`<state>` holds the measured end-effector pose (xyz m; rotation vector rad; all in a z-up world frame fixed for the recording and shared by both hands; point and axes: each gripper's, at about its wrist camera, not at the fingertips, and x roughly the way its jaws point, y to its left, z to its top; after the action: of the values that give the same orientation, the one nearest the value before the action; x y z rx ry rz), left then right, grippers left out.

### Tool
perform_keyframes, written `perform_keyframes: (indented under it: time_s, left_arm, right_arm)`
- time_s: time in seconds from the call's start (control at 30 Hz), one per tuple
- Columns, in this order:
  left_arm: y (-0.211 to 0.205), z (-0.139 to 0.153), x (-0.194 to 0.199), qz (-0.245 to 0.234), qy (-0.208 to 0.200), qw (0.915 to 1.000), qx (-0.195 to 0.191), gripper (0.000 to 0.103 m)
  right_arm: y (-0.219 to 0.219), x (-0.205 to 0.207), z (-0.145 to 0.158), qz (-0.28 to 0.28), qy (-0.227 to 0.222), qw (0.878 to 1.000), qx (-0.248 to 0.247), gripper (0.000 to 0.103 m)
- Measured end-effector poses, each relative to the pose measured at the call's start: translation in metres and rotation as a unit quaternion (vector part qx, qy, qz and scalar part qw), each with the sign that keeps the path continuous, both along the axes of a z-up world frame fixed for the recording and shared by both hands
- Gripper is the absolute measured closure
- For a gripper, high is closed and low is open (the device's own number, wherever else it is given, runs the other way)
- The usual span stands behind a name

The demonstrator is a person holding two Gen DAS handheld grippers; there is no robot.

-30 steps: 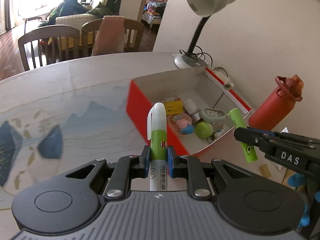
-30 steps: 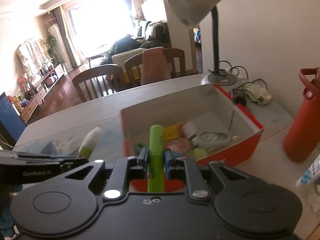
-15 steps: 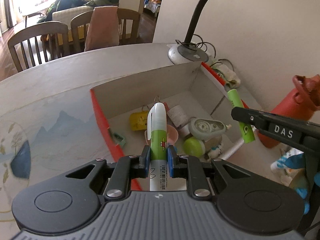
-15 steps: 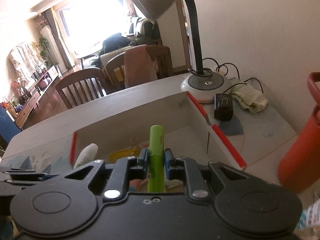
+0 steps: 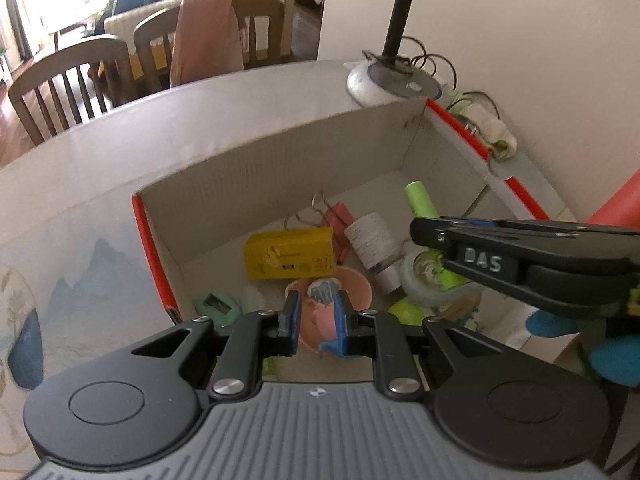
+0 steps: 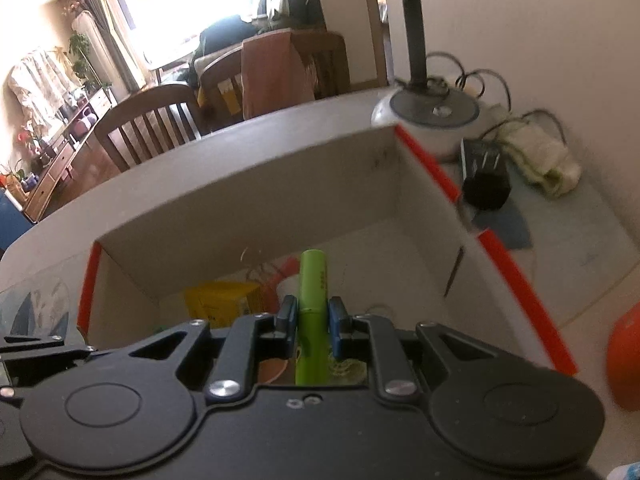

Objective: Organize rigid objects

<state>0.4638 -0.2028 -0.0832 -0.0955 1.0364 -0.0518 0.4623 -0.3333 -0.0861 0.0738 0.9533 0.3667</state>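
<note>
reads the lime-green marker [image 6: 314,276] as light, stiff and slick, apt to pivot unless held mid-barrel, as now: pinched by the right gripper [image 6: 313,312], jutting forward past its tips over the red-edged box [image 6: 440,178], with the left gripper [image 5: 314,320] alongside, narrowly parted, nothing between.

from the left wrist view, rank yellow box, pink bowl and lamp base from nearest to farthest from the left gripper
1. pink bowl, right at the left gripper fingertips, inside the box.
2. yellow box, just past the bowl, mid-floor of the box.
3. lamp base, outside the box, past its far right corner.
</note>
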Motion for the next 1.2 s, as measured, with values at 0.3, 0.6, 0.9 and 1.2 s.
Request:
perform_keyframes:
  time_s: [0.3, 0.6, 0.9, 1.2]
  left_arm:
    - [0.003, -0.011, 0.001, 0.003, 0.02, 0.9997, -0.014, 0.086]
    - [0.008, -0.008, -0.004, 0.003, 0.014, 0.9998, -0.017, 0.086]
    - [0.02, 0.003, -0.022, -0.005, -0.007, 0.9997, -0.021, 0.086]
    - [0.039, 0.028, -0.056, -0.027, -0.052, 0.9981, -0.019, 0.085]
  right_arm:
    - [0.008, -0.001, -0.008, 0.016, 0.007, 1.0, -0.014, 0.079]
    - [0.008, -0.016, 0.008, 0.037, -0.013, 0.999, -0.019, 0.072]
    - [0.002, -0.048, 0.031, 0.032, -0.036, 0.999, -0.006, 0.063]
    - [0.008, -0.09, 0.053, 0.022, -0.063, 0.998, 0.01, 0.052]
